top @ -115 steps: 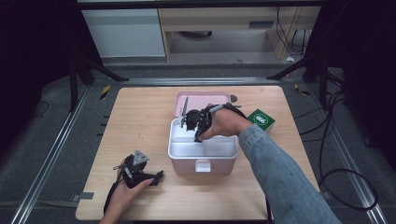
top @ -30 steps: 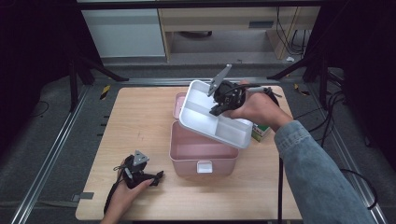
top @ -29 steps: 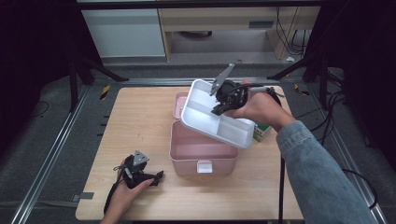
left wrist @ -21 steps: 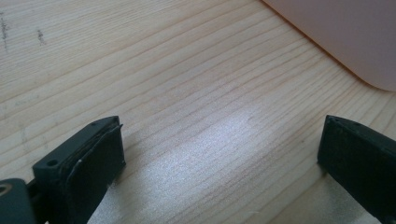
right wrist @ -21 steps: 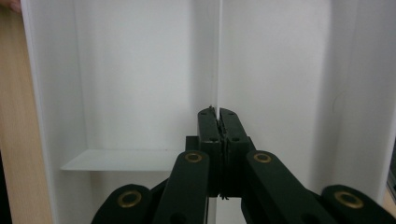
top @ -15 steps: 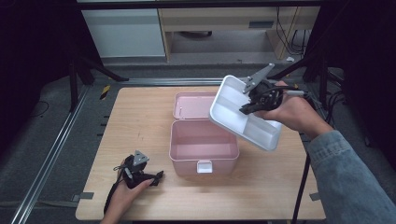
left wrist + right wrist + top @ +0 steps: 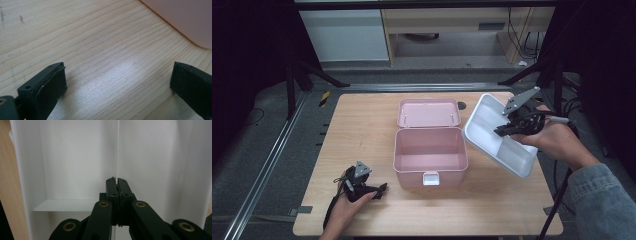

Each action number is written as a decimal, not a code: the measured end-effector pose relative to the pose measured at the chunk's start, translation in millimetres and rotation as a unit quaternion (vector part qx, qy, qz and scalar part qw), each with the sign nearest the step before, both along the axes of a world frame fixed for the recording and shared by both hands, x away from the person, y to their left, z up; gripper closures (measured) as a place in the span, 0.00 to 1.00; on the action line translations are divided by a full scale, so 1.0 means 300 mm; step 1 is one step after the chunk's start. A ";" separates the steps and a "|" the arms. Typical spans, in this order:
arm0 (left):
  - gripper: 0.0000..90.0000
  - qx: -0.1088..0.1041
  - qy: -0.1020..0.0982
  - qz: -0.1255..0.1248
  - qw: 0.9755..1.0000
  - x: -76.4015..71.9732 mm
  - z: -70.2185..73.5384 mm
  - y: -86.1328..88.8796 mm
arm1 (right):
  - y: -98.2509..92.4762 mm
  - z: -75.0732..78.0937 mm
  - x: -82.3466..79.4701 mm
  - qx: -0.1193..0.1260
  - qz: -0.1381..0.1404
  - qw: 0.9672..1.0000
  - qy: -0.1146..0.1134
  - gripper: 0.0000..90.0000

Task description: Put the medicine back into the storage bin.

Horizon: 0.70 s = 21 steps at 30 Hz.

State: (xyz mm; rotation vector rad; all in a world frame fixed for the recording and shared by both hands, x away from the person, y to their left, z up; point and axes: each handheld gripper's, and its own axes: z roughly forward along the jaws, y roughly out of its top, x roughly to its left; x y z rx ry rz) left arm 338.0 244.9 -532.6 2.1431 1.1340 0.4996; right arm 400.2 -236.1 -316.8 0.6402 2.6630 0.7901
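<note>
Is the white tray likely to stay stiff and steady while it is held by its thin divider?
The white tray probably stays stiff: it hangs tilted without sagging. It seems light, empty, held by the right gripper alone. Pinched on one divider wall, it may swing.

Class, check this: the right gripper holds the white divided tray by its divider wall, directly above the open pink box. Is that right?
Not quite. The right gripper does pinch the white divided tray by its divider, but the high view shows it held beside the open pink box, off to the right, not above it.

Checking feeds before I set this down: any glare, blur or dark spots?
High view: table evenly lit, surroundings dark, white tray sharp. Left gripper view: bright sheen on the wood between the jaws. Right gripper view: tray interior softly shadowed, right gripper sharp.
</note>
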 end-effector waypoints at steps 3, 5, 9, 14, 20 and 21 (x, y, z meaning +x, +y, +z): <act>0.00 0.000 0.000 0.000 1.000 0.000 0.000 0.000 | -0.027 -0.025 -0.015 0.000 -0.006 1.000 0.005 1.00; 0.00 0.000 0.000 0.000 1.000 0.000 0.000 0.000 | -0.043 -0.041 -0.025 -0.002 -0.008 1.000 0.007 1.00; 0.00 -0.002 0.000 0.001 1.000 0.000 -0.001 -0.001 | -0.070 -0.083 -0.054 -0.006 -0.014 1.000 0.015 1.00; 0.00 0.000 0.001 -0.001 1.000 0.001 0.000 0.000 | -0.096 -0.151 -0.088 -0.004 -0.017 0.999 0.033 1.00; 0.00 0.001 0.001 -0.002 1.000 0.002 0.000 -0.001 | -0.116 -0.244 -0.112 -0.020 -0.021 0.998 0.059 1.00; 0.00 0.001 0.001 -0.002 1.000 0.002 0.000 -0.001 | -0.118 -0.261 -0.114 -0.024 -0.019 0.998 0.060 1.00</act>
